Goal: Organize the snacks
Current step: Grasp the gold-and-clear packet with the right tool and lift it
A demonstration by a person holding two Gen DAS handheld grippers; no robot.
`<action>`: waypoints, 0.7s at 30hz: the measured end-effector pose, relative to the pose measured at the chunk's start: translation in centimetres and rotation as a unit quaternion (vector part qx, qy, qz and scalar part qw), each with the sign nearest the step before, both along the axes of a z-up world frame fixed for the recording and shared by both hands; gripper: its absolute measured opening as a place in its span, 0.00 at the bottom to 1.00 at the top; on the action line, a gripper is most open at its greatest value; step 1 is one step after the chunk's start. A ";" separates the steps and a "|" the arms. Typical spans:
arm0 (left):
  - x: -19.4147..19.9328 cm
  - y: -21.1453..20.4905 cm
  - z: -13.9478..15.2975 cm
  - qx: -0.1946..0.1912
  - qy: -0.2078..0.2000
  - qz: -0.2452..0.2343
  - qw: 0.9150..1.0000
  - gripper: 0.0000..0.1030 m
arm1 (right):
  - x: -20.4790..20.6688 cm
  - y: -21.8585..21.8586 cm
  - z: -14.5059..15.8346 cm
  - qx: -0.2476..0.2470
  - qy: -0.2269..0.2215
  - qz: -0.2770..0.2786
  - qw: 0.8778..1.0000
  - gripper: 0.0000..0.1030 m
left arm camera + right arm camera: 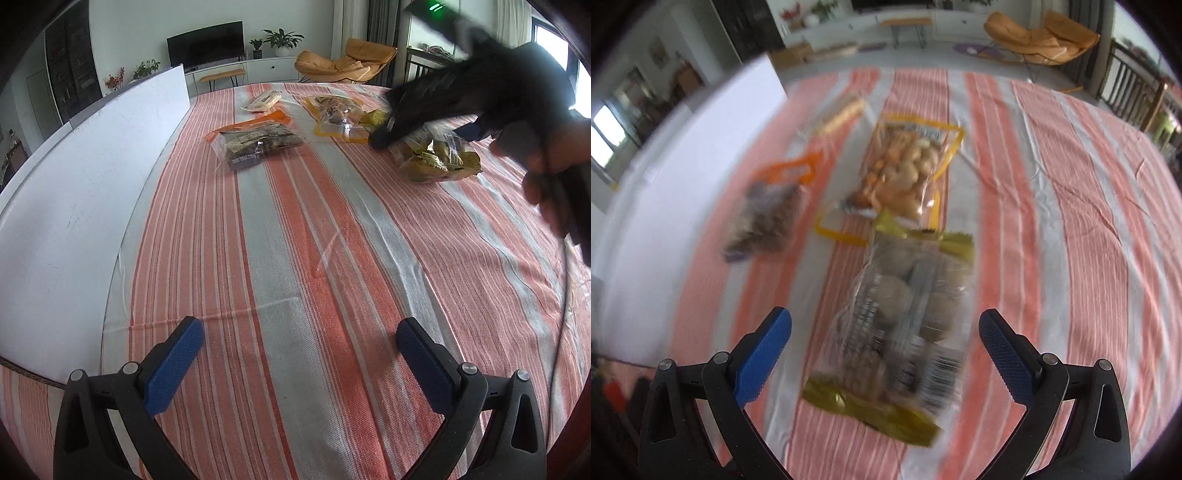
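Several snack bags lie on the striped tablecloth. A gold-edged clear bag of round snacks [901,332] [436,155] lies directly under my right gripper [885,343], which hangs open above it with nothing between its fingers. Beyond it are a yellow-bordered bag of nuts [908,166] [338,112], an orange-topped bag of dark pieces [768,214] [255,142] and a small pale packet [842,110] [263,100]. My left gripper [300,350] is open over bare cloth near the table's front. The right gripper, blurred, shows in the left wrist view, held by a hand [550,173].
A tall white board [92,177] [683,173] stands along the table's left side. The red and grey striped cloth [332,258] covers the whole table. Behind the table are an orange lounge chair [347,61], a TV, plants and a wooden railing at right.
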State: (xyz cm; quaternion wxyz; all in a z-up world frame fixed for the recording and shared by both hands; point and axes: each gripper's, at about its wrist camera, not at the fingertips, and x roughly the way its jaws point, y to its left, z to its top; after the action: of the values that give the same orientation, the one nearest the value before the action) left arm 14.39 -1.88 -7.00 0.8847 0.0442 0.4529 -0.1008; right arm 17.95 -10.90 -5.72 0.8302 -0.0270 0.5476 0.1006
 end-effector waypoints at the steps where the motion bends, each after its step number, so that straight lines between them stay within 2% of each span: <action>1: 0.0 0.0 0.0 0.000 0.000 0.000 1.000 1.00 | 0.2 0.7 -0.8 -0.029 0.007 0.000 1.000 0.98; 2: 0.0 0.0 0.0 0.000 0.000 0.000 1.000 1.00 | 0.1 1.0 -1.1 -0.040 0.006 0.001 0.999 0.92; 4: 0.0 0.0 0.0 0.000 0.000 0.000 1.000 1.00 | -0.6 0.8 -0.8 -0.051 -0.014 -0.001 0.999 0.66; 5: 0.0 0.0 0.0 0.000 0.000 0.000 1.000 1.00 | -1.0 0.4 -0.6 -0.056 -0.021 -0.004 0.998 0.65; 9: 0.0 0.0 0.0 0.000 0.000 0.000 1.000 1.00 | -3.9 -2.9 0.8 -0.046 -0.043 -0.017 0.998 0.65; 12: 0.0 0.0 0.0 0.000 0.000 0.000 1.000 1.00 | -6.7 -5.8 1.8 -0.074 -0.079 -0.032 0.994 0.65; 15: 0.0 0.0 0.0 0.000 0.000 0.000 1.000 1.00 | -8.0 -8.2 1.5 -0.068 -0.091 -0.056 0.992 0.67; 16: 0.0 0.0 0.0 0.000 0.000 0.000 1.000 1.00 | -8.1 -8.9 1.0 -0.056 -0.087 -0.065 0.993 0.71; 19: 0.0 0.0 0.0 0.000 0.000 0.000 1.000 1.00 | -8.2 -10.1 -0.7 -0.023 -0.083 -0.080 0.993 0.95; 21: 0.0 0.0 0.0 0.000 0.000 0.000 1.000 1.00 | -8.4 -10.5 -1.7 -0.010 -0.086 -0.092 0.992 0.95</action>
State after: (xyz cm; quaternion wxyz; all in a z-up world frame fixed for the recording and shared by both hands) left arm 14.38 -1.91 -6.99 0.8848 0.0439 0.4528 -0.1008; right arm 9.53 -21.41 -7.45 0.8798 0.0072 0.4751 0.0155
